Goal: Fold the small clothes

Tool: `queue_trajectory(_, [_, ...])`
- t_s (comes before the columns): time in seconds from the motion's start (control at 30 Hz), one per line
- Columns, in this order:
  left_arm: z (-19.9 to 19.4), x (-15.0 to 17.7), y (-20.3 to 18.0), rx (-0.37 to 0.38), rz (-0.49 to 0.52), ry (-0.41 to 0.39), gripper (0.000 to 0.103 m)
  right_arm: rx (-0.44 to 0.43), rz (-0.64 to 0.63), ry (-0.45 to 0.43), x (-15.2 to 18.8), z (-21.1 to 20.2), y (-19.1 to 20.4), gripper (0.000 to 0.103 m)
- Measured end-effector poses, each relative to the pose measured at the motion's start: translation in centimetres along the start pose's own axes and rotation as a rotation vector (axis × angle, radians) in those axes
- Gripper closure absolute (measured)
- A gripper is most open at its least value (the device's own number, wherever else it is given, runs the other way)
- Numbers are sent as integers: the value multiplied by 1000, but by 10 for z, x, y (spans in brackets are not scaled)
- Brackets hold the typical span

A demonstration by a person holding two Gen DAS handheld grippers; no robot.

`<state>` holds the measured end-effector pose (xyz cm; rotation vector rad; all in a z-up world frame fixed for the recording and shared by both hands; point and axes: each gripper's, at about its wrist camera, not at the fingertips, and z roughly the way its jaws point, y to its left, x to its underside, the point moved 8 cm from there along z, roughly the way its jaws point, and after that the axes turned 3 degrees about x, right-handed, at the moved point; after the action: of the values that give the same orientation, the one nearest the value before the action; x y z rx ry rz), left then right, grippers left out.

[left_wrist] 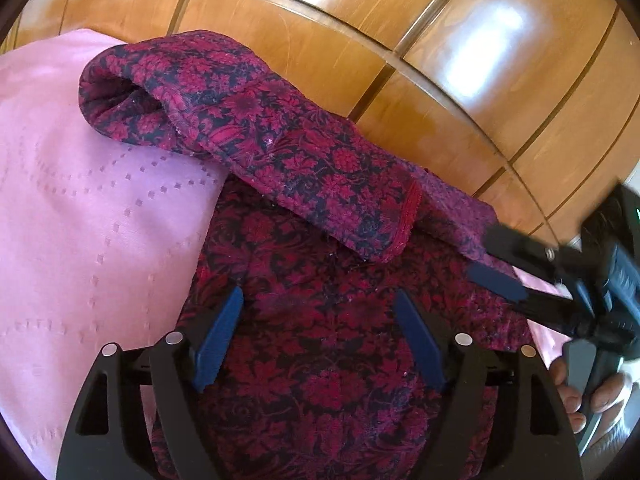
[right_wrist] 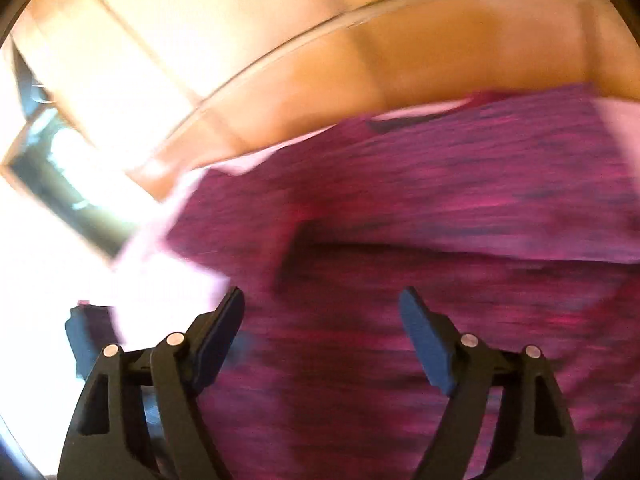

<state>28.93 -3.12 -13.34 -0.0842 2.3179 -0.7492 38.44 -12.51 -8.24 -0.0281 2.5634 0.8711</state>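
While its two blue-padded fingers stand wide apart with nothing between them, the left tool (left_wrist: 319,336) hovers over a dark red floral garment (left_wrist: 320,320) that fills the lower middle of the left wrist view. From the tool's centre, a sleeve (left_wrist: 224,108) of the same garment lies folded across the body toward eleven o'clock, its open cuff resting on a pink cloth (left_wrist: 80,220) that spreads out at nine o'clock. Toward three o'clock, the right tool (left_wrist: 500,282) reaches in with its black fingers at the garment's edge; whether it grips the fabric there cannot be told from this view. A hand (left_wrist: 592,400) holds that tool's handle at four o'clock. Beyond the garment, from twelve to two o'clock, runs a glossy wooden tabletop (left_wrist: 400,40).

The right wrist view is heavily blurred. Its fingers (right_wrist: 320,336) also stand apart, empty, above the purple-red fabric (right_wrist: 440,220), with pink cloth (right_wrist: 168,240) at nine o'clock.
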Motion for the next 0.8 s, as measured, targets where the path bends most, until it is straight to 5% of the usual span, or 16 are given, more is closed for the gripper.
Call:
queue_trajectory(0.1, [-3, 1, 3, 32, -23, -13, 26, -31, 27, 75, -5, 35, 11, 26])
queue_trajectory(0.17, [-4, 0, 4, 44, -34, -17, 26, 17, 30, 100, -10, 57, 11, 42])
queue_trajectory(0.23, [-6, 2, 5, 47, -36, -19, 26, 59, 10, 105, -15, 65, 11, 83])
queue_trajectory(0.3, [-7, 3, 4, 52, -34, -19, 23, 96, -45, 51, -23, 52, 18, 91])
queue_trajectory(0.6, [-6, 3, -1, 74, -29, -18, 18, 209, -109, -322, -86, -73, 20, 95])
queue_trajectory(0.8, [-5, 1, -2, 63, -23, -15, 18, 293, -3, -371, -90, -106, -38, 97])
